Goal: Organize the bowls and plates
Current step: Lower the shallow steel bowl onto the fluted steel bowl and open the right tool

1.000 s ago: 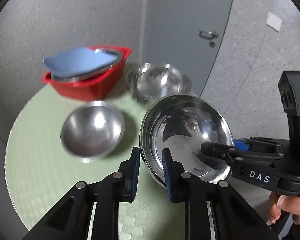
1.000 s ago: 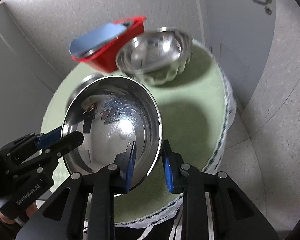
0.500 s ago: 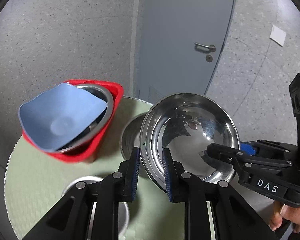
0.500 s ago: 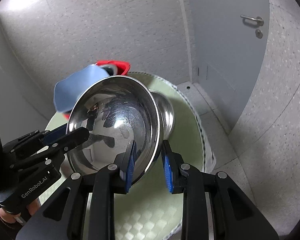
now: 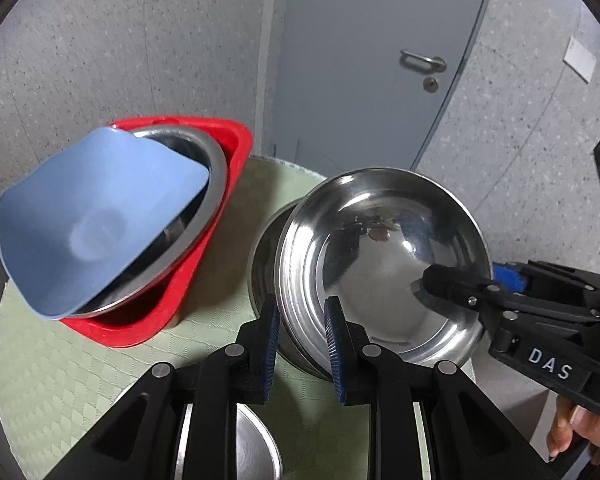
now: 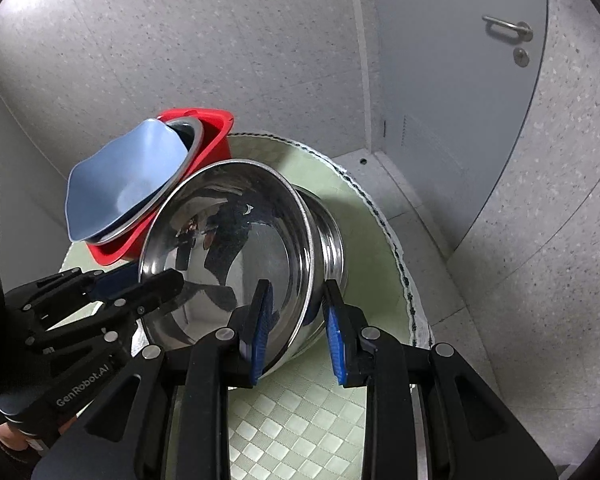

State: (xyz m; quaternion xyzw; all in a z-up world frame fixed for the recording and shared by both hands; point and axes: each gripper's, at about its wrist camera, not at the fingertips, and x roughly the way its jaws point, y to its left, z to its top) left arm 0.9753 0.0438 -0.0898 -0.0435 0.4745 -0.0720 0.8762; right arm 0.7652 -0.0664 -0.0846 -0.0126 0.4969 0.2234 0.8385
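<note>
A large shiny steel bowl (image 5: 380, 256) is held by both grippers over a second steel bowl (image 5: 264, 256) on the round green table (image 5: 60, 360). My left gripper (image 5: 300, 340) is shut on its near-left rim. My right gripper (image 6: 296, 324) is shut on its right rim; it also shows in the left wrist view (image 5: 460, 284). In the right wrist view the held bowl (image 6: 236, 252) sits partly inside the lower bowl (image 6: 328, 240), tilted. A red basket (image 5: 204, 240) at the left holds a steel bowl (image 5: 204, 184) and a blue plate (image 5: 96, 220).
A small steel bowl (image 5: 256, 448) lies under my left gripper at the table's near side. A grey door (image 5: 380, 60) and speckled walls stand behind the table. The table's right edge (image 6: 400, 264) drops to the floor.
Both grippers carried the large bowl forward and down over the far steel bowl; it now rests partly inside it. The small bowl has slid under the left gripper's view.
</note>
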